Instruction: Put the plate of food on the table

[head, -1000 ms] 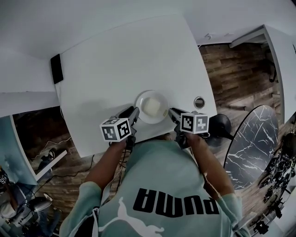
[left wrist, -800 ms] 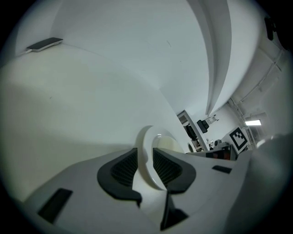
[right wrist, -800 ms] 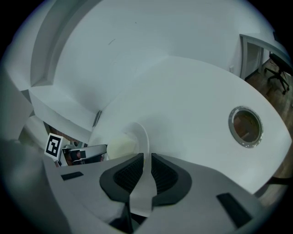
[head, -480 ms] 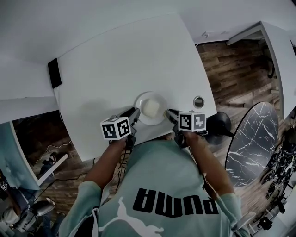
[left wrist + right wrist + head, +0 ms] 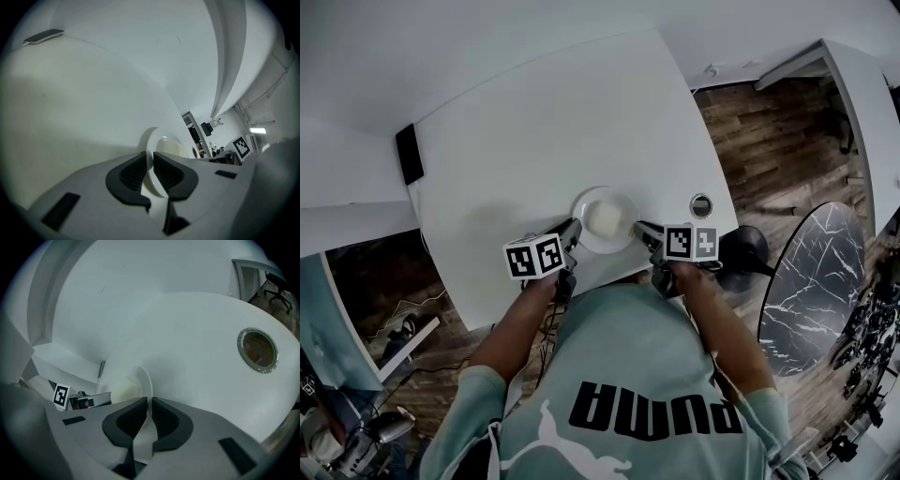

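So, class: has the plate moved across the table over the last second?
No. The plate keeps the same gap to the round hole in the table; only the camera view drifts slightly.

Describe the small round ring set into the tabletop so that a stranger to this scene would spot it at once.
Find the big white table and go to its near right corner, just beyond the right gripper. There a small round metal-rimmed opening sits flush in the tabletop. Unlike the larger white plate to its left, it is silver-ringed and dark inside.
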A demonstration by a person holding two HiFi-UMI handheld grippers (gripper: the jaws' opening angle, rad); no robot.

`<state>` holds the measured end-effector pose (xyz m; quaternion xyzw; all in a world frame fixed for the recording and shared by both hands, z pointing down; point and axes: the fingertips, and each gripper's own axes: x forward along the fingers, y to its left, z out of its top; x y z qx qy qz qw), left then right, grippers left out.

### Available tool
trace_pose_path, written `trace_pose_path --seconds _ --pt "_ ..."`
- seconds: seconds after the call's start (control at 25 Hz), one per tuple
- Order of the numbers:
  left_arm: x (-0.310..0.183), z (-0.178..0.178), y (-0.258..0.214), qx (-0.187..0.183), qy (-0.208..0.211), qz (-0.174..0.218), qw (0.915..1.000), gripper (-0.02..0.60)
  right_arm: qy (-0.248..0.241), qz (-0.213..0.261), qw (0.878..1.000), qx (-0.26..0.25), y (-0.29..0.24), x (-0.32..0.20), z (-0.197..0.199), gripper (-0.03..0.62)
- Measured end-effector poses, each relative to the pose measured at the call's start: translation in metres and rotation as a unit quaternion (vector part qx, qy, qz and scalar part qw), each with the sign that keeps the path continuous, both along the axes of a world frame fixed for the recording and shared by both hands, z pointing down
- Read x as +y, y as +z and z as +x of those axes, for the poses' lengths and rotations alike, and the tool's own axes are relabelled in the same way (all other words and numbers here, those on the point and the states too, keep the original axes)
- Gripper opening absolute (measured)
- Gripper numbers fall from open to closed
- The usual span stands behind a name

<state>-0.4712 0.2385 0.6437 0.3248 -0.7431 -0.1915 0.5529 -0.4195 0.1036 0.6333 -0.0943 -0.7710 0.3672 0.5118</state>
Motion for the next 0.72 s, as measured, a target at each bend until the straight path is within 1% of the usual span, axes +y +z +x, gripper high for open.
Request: trace_pose_path --seconds 0.12,0.48,0.72 --pt "-0.003 -0.004 -0.006 -0.007 0.000 0.005 1.0000 0.052 0.004 -0.003 1.000 -0.003 0.000 0.000 0.000 0.038" --pt "-0.003 0.003 -0.009 -0.003 -0.010 0.021 0.9997 0.044 0.015 -0.003 1.000 -0.010 -0.004 -0.001 0.007 0.029" --pt "0.000 0.009 -0.010 0.004 -0.020 0.033 0.9993 0.044 0.027 -0.001 0.999 -0.026 -0.015 0.000 0.010 0.028"
